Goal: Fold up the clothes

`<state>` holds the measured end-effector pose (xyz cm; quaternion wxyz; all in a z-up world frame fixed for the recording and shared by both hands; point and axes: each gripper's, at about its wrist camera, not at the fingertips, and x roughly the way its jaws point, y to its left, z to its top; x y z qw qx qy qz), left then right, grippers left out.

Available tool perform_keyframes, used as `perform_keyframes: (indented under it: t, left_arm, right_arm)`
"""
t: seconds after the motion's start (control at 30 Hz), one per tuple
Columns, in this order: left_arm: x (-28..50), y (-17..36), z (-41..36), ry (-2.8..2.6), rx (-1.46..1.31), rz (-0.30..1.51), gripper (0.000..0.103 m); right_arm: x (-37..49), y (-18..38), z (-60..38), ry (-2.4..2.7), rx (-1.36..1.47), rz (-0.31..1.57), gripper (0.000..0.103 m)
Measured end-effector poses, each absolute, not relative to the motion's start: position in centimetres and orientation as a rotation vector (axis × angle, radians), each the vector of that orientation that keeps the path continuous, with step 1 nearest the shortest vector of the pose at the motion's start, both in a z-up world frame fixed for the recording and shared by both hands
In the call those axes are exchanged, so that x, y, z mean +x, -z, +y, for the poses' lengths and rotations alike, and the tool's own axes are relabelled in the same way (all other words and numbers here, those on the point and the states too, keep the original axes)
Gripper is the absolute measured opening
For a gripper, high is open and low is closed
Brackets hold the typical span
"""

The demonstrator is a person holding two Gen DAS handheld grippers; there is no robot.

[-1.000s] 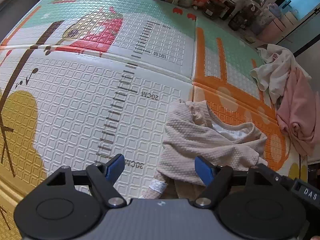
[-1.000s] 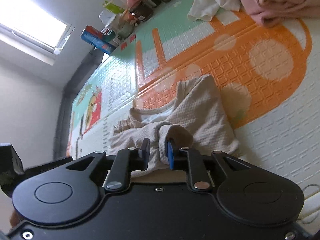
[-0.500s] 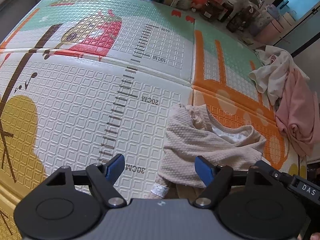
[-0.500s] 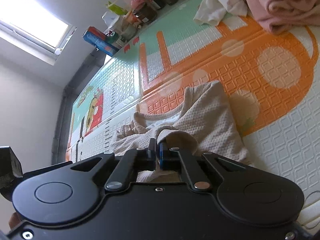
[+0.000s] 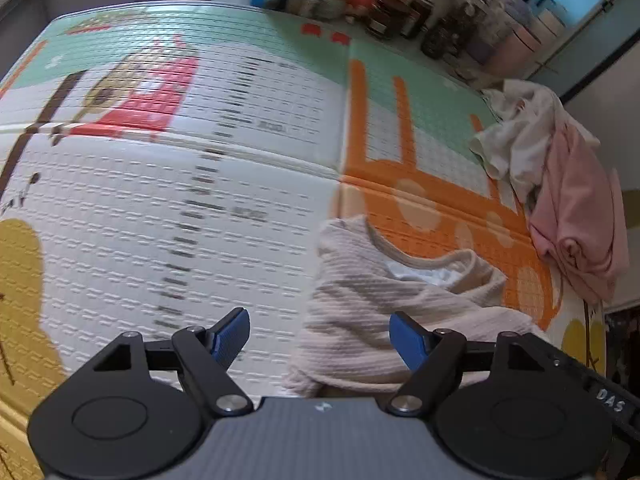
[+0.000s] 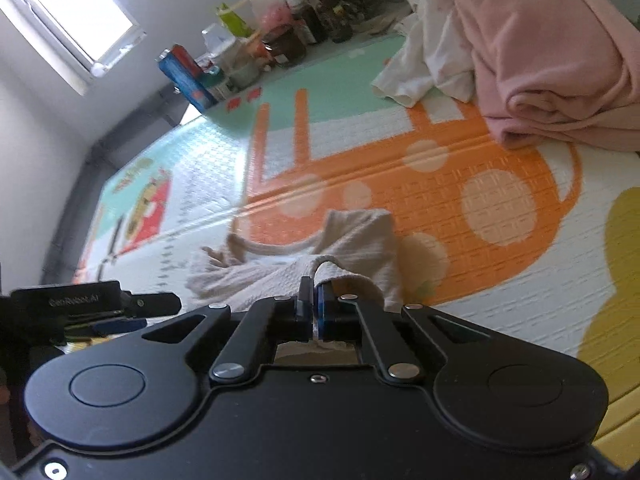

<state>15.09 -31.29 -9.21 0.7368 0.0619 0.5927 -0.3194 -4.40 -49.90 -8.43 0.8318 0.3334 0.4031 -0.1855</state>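
A beige textured knit top [image 5: 372,304] lies crumpled on the patterned play mat [image 5: 160,208], its neckline facing the far side. My left gripper [image 5: 320,338] is open, its blue pads wide apart over the top's near left edge, holding nothing. My right gripper [image 6: 315,300] is shut on a fold of the beige top [image 6: 360,248], which bunches up between its blue pads. The left gripper shows in the right wrist view [image 6: 92,312] at the left edge.
A pile of a pink garment [image 5: 576,220] and a white garment [image 5: 516,136] lies at the mat's far right; they also show in the right wrist view as pink [image 6: 560,60] and white [image 6: 428,56]. Bottles, jars and boxes [image 5: 360,0] line the far edge.
My right gripper's jaws closed onto a fold of the beige top and lifted it a little. My left gripper stayed open and shifted slightly, with the view blurred by motion.
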Motion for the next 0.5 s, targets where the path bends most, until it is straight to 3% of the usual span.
perform_keyframes:
  t: [0.5]
  left_arm:
    - [15.9, 12.9, -34.5, 0.59, 0.223, 1.308, 0.076]
  right_arm:
    - [-5.2, 12.0, -50.4, 0.402, 0.727, 0.93, 0.001]
